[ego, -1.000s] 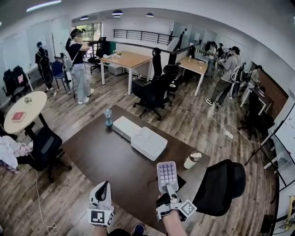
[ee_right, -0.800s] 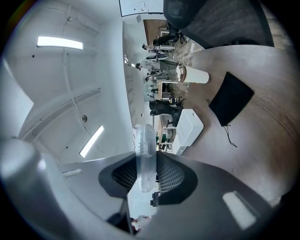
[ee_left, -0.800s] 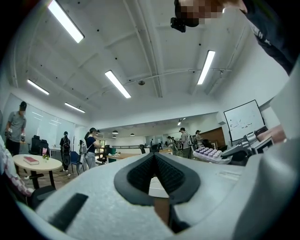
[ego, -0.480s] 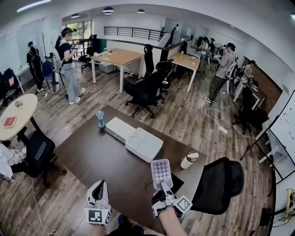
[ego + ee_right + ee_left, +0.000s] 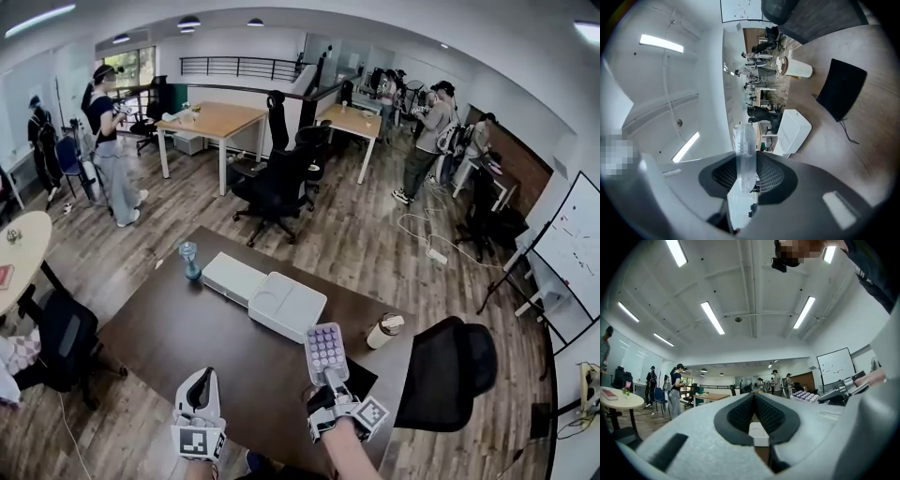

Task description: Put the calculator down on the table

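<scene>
Right hand-held gripper (image 5: pixel 333 380) is still pinching the calculator (image 5: pixel 326 349) by its bottom end, keys up. It's held off the worktop (image 5: pixel 187 328), right by the black mat (image 5: pixel 364 373). Over the last second it's drifted a bit closer to the white box (image 5: pixel 286 305), and the grip hasn't loosened. Left hand-held gripper (image 5: pixel 202 389) is pressed together, empty. So imo it's still being carried and hasn't been put down yet.
</scene>
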A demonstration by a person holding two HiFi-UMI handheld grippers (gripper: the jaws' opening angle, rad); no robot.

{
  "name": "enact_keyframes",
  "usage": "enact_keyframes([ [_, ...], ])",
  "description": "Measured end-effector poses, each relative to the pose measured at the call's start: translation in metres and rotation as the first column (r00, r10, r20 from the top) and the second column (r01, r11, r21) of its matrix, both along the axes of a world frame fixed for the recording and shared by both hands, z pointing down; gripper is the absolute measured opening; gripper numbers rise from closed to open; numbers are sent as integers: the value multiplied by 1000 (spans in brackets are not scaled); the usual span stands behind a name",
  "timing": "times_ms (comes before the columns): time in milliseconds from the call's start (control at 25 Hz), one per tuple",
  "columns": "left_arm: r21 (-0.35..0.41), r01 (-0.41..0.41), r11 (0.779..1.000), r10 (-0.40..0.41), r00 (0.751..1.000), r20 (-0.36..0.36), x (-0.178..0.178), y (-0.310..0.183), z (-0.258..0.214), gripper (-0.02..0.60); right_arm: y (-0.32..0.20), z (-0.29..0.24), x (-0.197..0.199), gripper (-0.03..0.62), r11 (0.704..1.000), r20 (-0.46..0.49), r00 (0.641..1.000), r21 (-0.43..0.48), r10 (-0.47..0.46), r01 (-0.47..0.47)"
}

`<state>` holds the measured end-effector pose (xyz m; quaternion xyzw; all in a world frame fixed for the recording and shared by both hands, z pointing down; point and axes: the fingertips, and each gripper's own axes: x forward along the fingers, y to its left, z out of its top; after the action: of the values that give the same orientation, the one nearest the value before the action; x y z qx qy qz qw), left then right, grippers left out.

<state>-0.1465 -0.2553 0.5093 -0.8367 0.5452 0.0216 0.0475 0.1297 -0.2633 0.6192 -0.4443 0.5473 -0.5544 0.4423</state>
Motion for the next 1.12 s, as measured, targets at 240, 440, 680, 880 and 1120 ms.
enact_keyframes([
  [240,-19,-33,999,33,999,-15,-5,-25,7,-3,-20,4,-8,109,1000,-20,1000,-11,15,-15],
  [440,-24,-36,999,35,999,-22,-4,-37,11,-3,-35,25,-13,109,999,-16,1000,-46,-10,9],
  [680,-19,-13,1000,12,1000,-26,-14,-50,14,-3,-60,91,-37,109,986,-51,996,-152,-77,69],
  [880,-31,15,999,-15,1000,-24,-23,-54,25,-3,-72,152,-51,109,969,-39,993,-225,-114,103],
  [1120,-55,28,998,-29,999,-21,-30,-68,33,-3,-101,229,-59,109,946,10,991,-298,-132,129],
])
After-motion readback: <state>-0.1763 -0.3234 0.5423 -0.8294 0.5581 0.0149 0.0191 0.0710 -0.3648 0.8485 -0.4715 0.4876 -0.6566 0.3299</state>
